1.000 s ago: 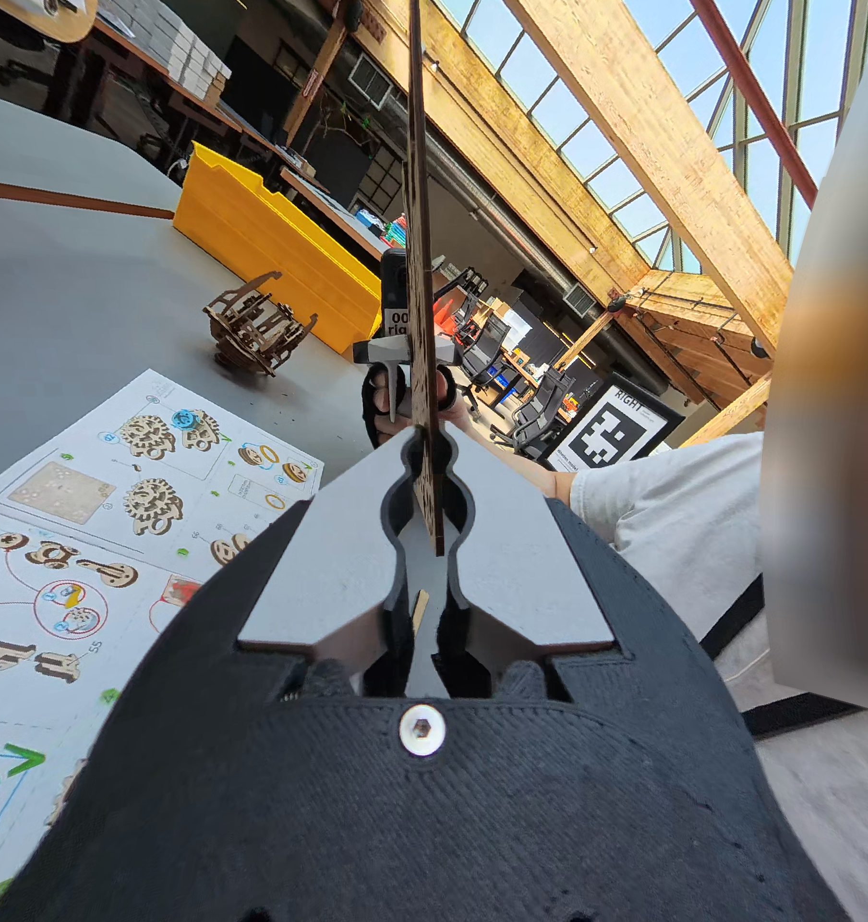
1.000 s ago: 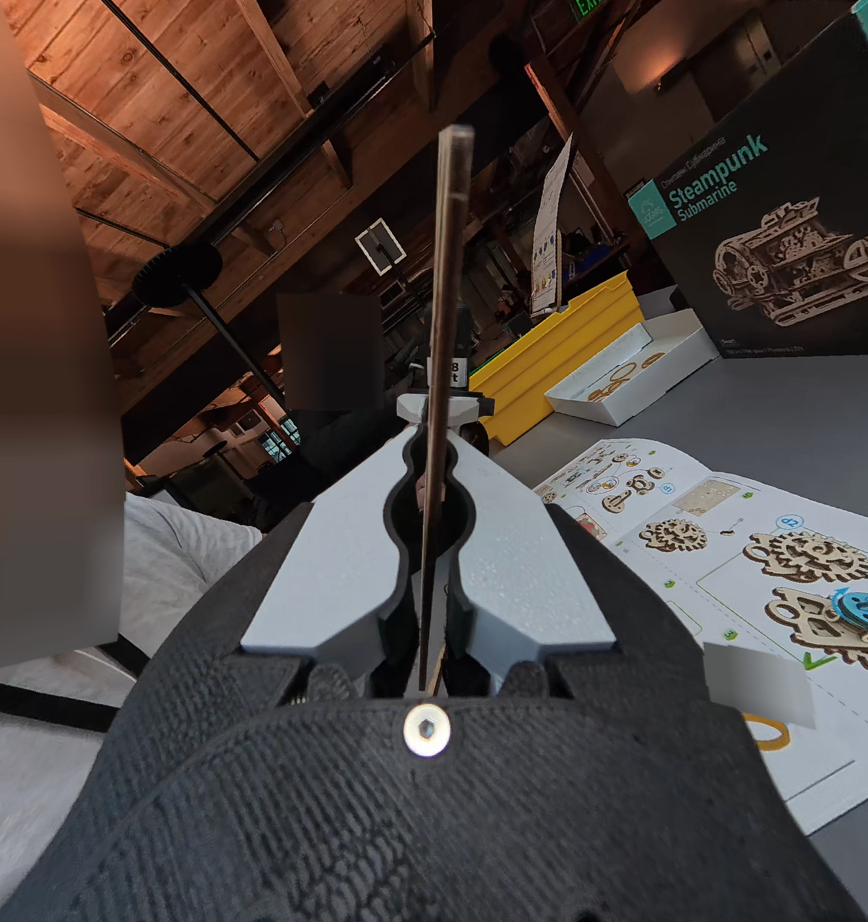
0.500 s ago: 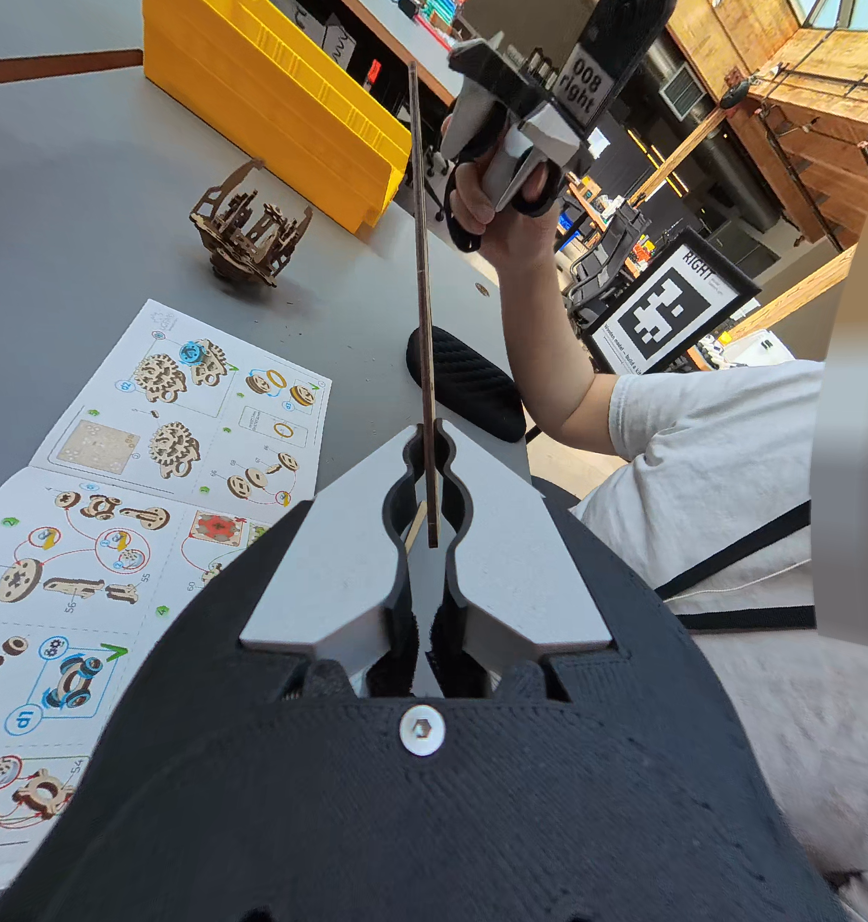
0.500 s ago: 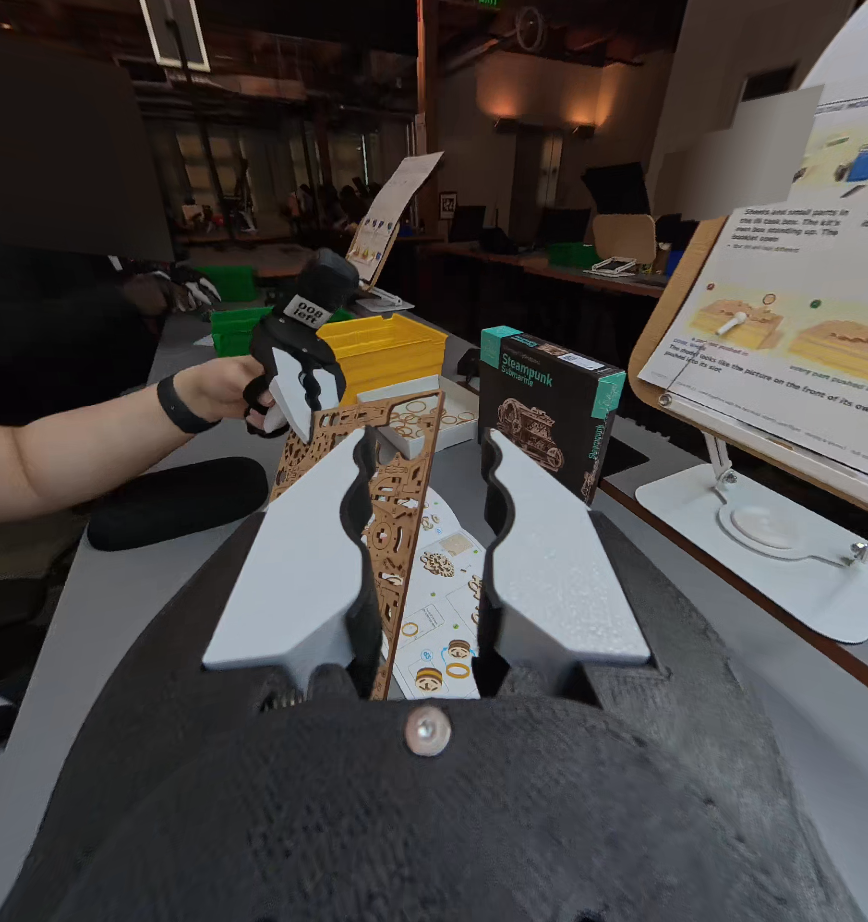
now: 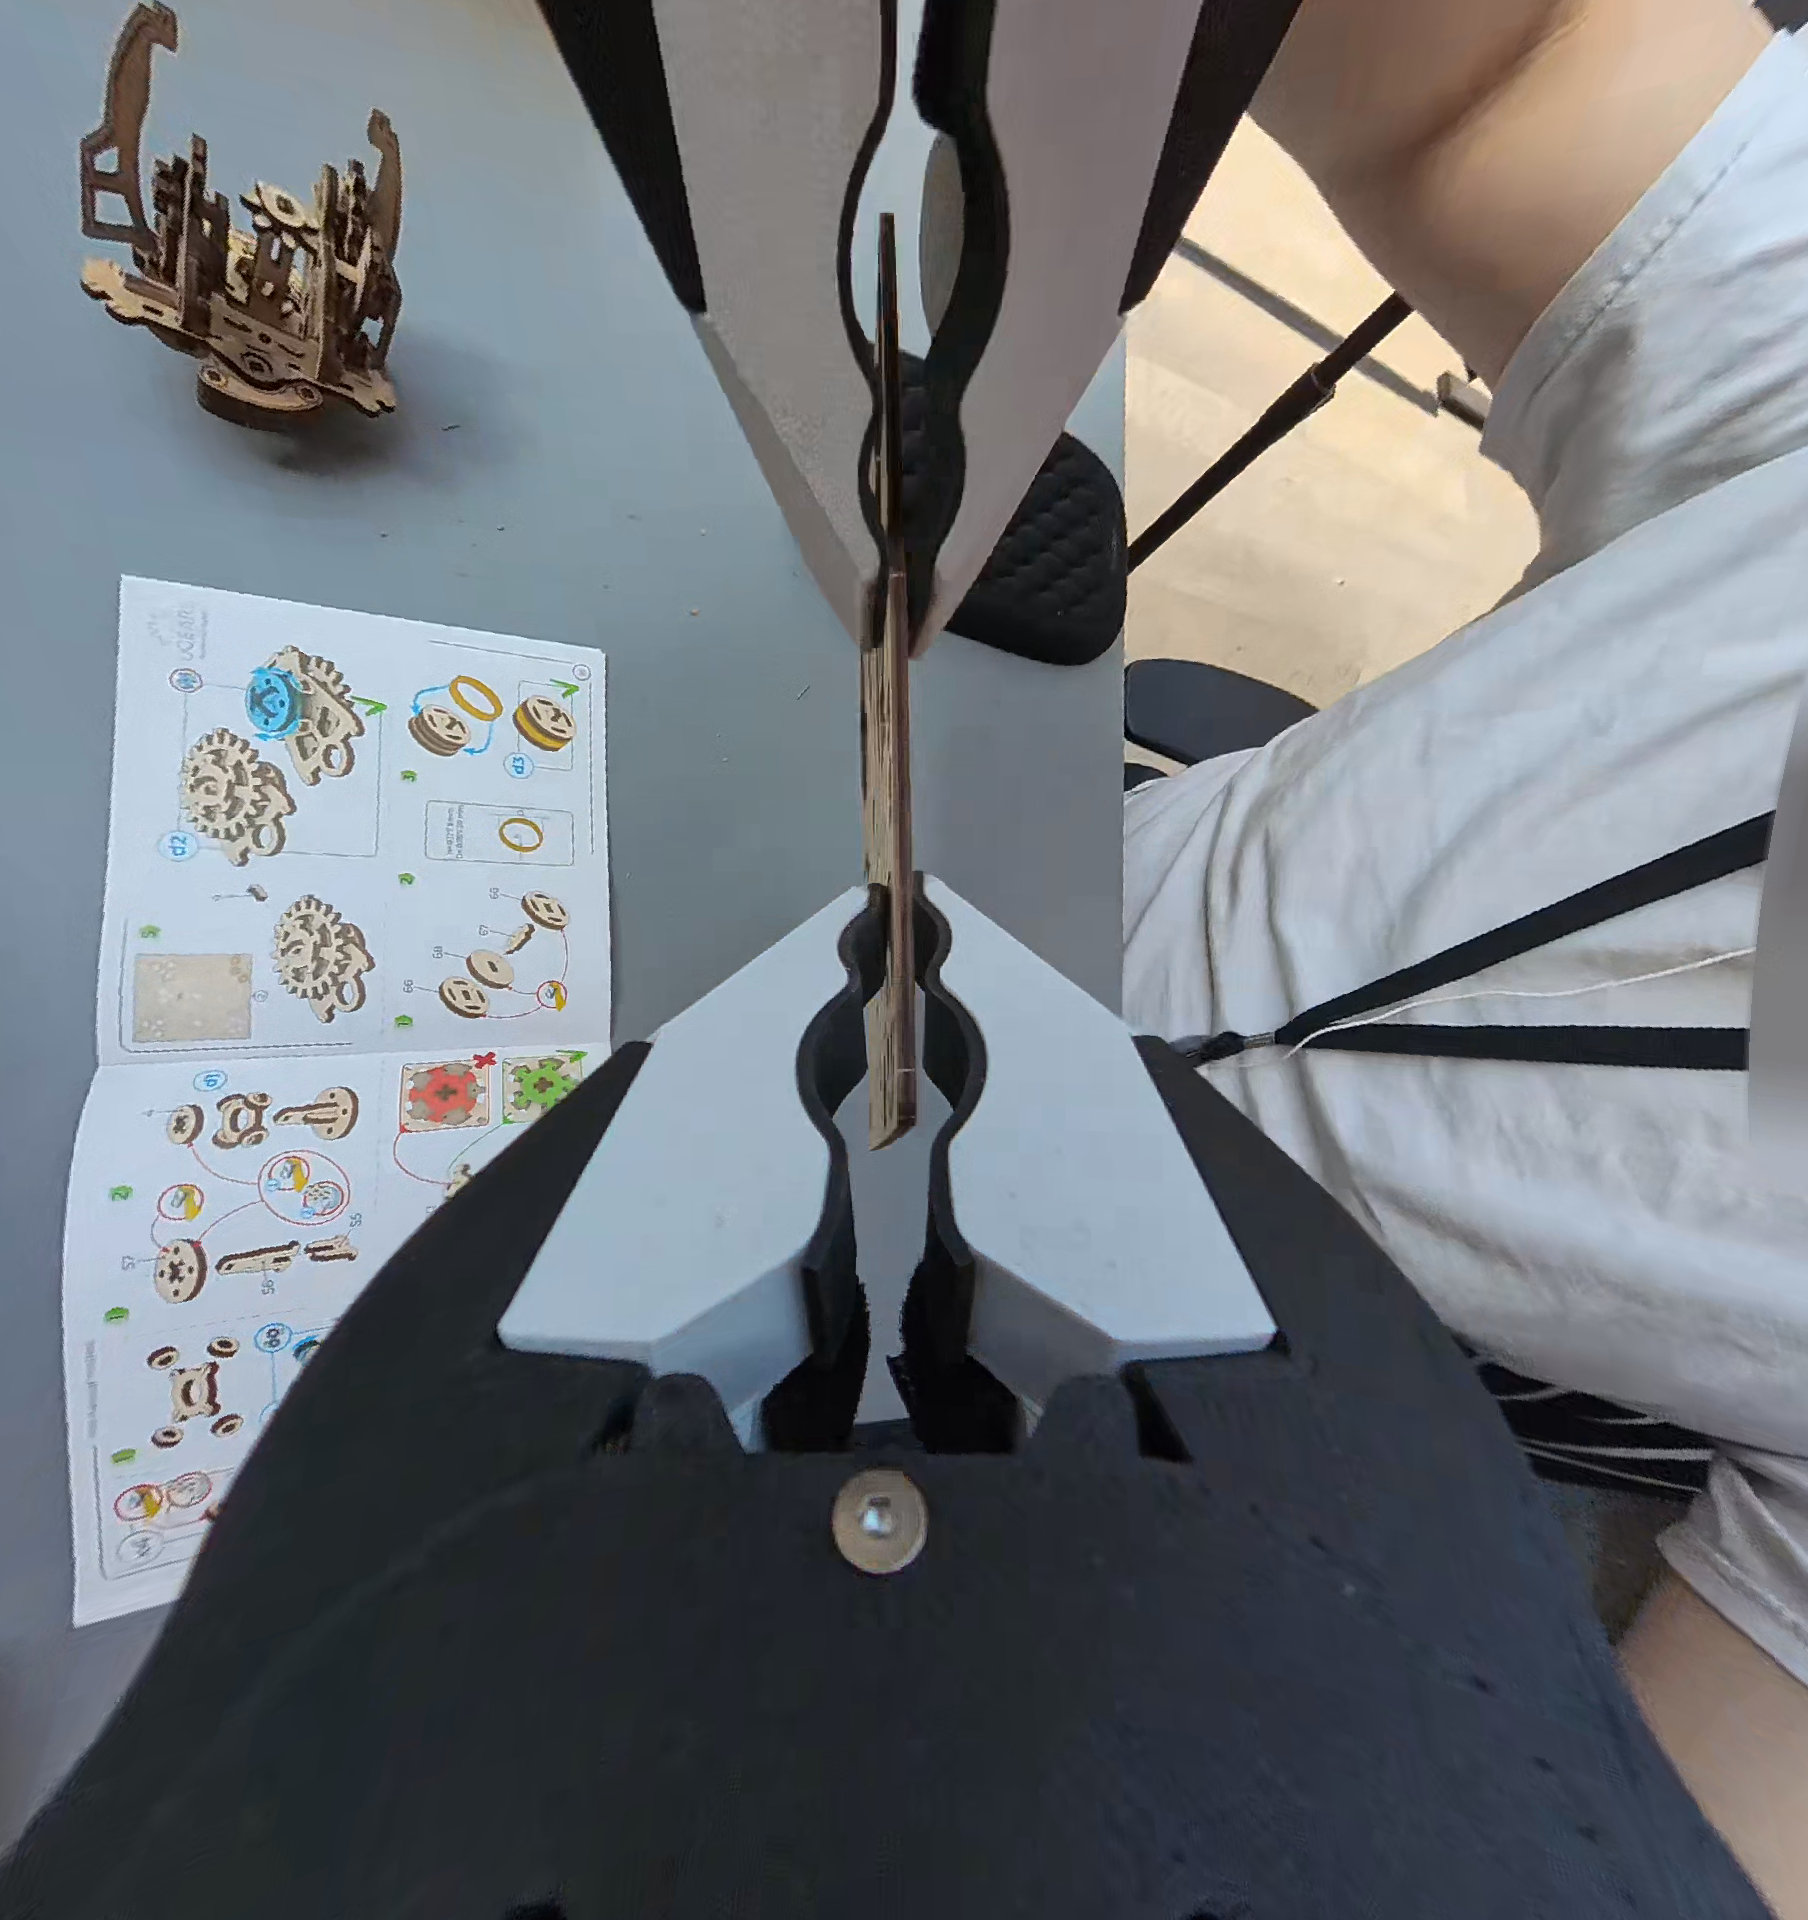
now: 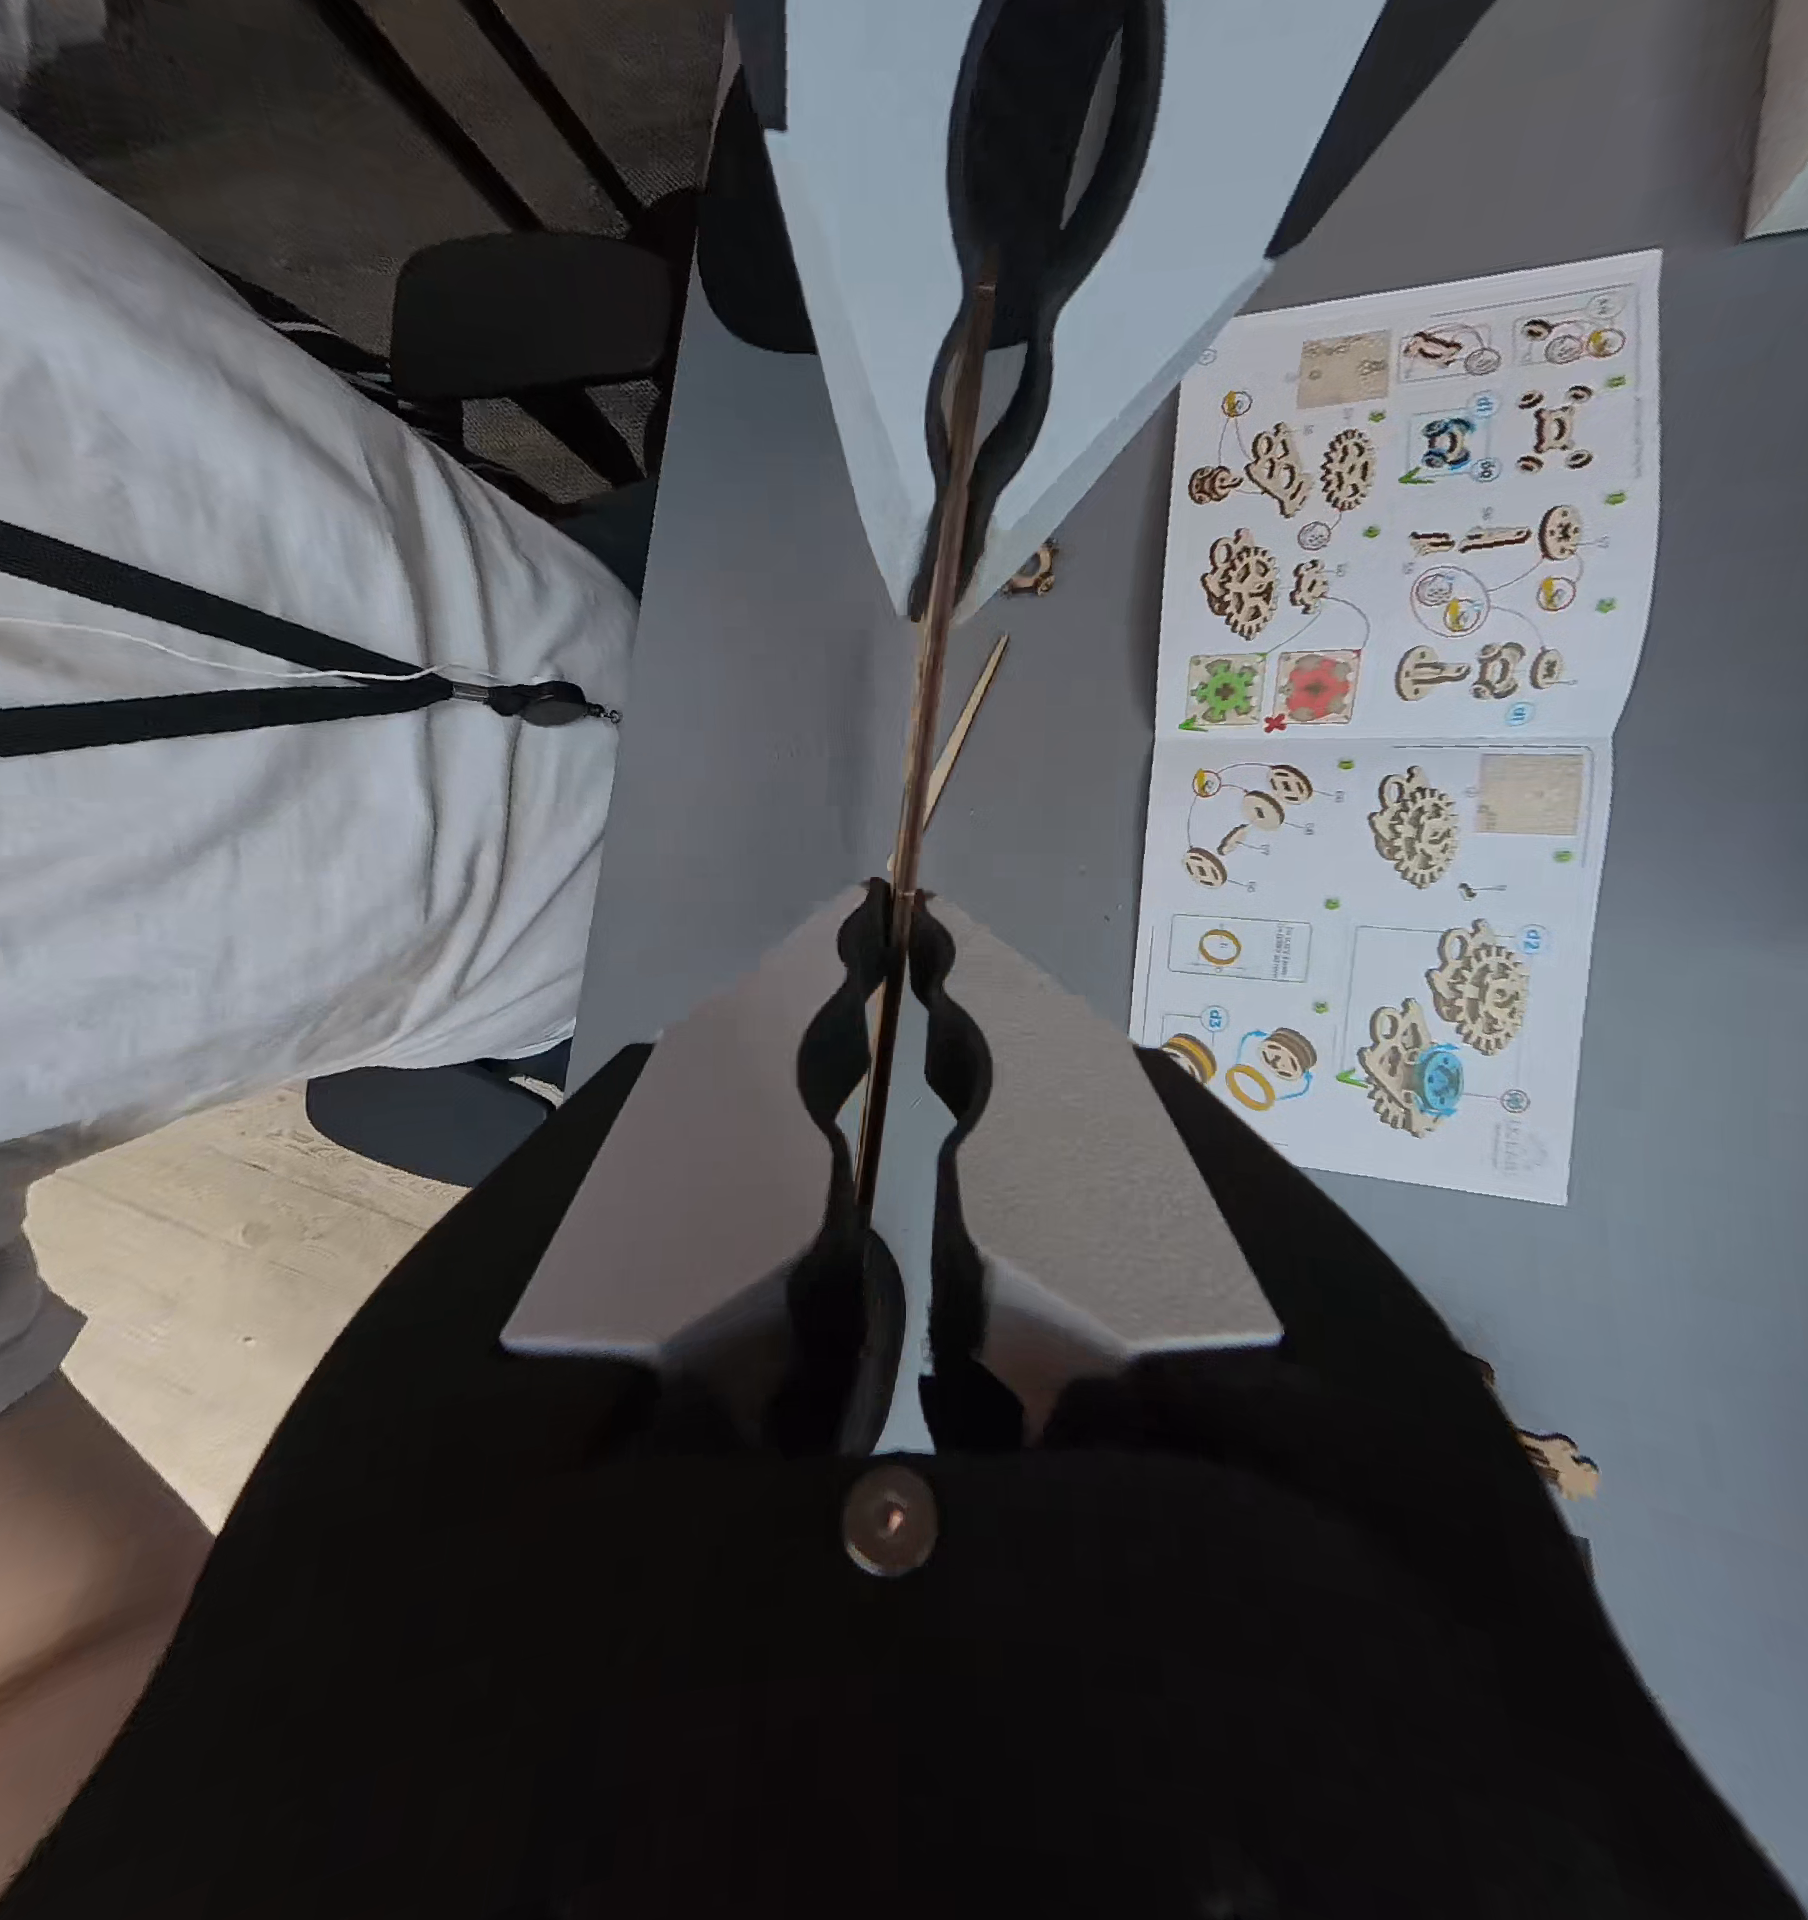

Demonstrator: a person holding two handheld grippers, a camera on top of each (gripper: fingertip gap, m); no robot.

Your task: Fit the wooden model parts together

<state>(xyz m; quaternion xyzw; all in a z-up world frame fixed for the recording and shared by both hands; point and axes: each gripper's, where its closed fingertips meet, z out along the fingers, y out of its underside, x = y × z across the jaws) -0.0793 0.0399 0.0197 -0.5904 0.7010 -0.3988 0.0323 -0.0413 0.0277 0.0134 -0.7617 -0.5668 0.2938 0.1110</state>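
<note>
A thin wooden parts sheet shows edge-on, held in the air above the grey table. My left gripper is shut on its near end. My right gripper comes in from the top of the left wrist view and is shut on the far end. In the right wrist view my right gripper clamps the same sheet, facing the left gripper. A partly built wooden model stands on the table at the far left.
An open instruction booklet lies flat on the table and also shows in the right wrist view. A loose wooden stick and small wooden bits lie under the sheet. A black pad sits at the table edge. The person's white shirt is close. The left gripper's tips are roughly 5 cm from the right gripper's. Left tips and right tips are each some 25 cm from the partly built wooden model.
Half a second ago my right gripper was open and off the sheet; now it is shut on it again. Both grippers have tilted down toward the table.
</note>
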